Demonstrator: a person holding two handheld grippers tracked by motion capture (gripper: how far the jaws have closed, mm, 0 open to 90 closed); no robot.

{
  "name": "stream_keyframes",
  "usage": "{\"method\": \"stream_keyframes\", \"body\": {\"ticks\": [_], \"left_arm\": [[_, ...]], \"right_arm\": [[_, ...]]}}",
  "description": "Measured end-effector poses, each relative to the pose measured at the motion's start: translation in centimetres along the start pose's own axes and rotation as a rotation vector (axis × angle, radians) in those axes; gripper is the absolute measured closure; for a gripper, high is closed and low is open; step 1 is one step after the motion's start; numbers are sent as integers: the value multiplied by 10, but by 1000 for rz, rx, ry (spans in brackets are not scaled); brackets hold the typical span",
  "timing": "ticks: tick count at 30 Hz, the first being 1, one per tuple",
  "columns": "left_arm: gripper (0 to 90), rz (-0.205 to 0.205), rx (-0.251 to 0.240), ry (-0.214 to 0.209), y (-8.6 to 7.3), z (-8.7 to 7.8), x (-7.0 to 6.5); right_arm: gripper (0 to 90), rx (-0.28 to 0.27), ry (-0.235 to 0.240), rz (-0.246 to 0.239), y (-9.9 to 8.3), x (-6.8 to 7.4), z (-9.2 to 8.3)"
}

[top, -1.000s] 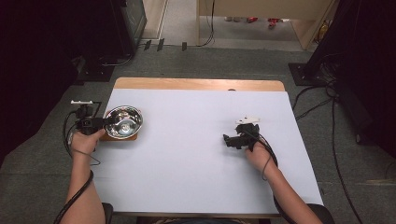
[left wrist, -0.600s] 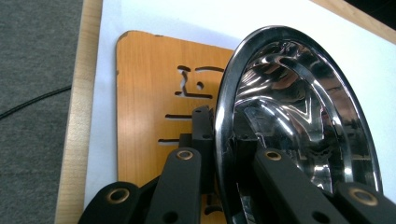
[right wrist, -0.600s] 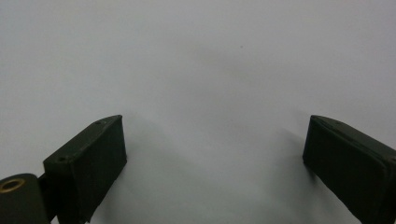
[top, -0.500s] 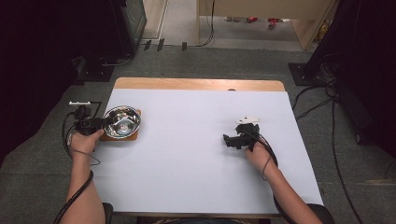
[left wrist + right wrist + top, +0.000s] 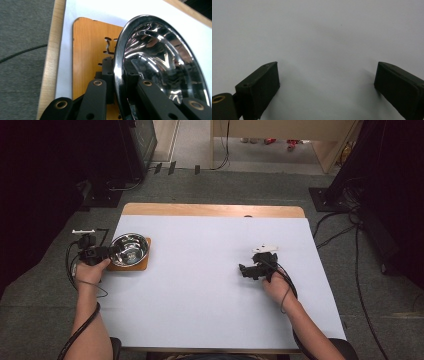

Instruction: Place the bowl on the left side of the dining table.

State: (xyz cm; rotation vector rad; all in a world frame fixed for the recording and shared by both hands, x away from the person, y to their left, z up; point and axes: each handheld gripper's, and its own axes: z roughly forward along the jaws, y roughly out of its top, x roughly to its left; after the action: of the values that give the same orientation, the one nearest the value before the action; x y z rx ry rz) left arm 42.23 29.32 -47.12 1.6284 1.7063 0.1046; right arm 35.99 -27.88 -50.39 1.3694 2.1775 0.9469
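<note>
A shiny steel bowl (image 5: 131, 248) rests on a small wooden board (image 5: 143, 266) at the table's left edge. My left gripper (image 5: 113, 251) is shut on the bowl's near-left rim. In the left gripper view the rim (image 5: 117, 57) runs between the two black jaws, one finger (image 5: 108, 72) outside the bowl (image 5: 165, 67) and the other inside. The board (image 5: 87, 50) lies under it. My right gripper (image 5: 243, 270) rests at the right of the table, pointing left. It stands open with nothing but white table between its fingers (image 5: 263, 85).
A white sheet (image 5: 200, 285) covers the table, with a wooden strip (image 5: 210, 210) bare along the far edge. Cables (image 5: 75, 270) trail off the left edge beside the left hand. Dark equipment stands on the floor beyond the table.
</note>
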Motion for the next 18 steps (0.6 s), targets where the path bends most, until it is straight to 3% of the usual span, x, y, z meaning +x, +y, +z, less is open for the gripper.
{"method": "stream_keyframes", "body": {"ticks": [9,13,18], "left_arm": [[818,-2,-3,2,-1,1,2],[738,-7,-26,-15,0,-2,1],[652,11,-24,-5,0,-4,0]], "right_arm": [[57,0,0,1,0,0,0],[57,0,0,0,0,0,0],[57,0,0,0,0,0,0]]}}
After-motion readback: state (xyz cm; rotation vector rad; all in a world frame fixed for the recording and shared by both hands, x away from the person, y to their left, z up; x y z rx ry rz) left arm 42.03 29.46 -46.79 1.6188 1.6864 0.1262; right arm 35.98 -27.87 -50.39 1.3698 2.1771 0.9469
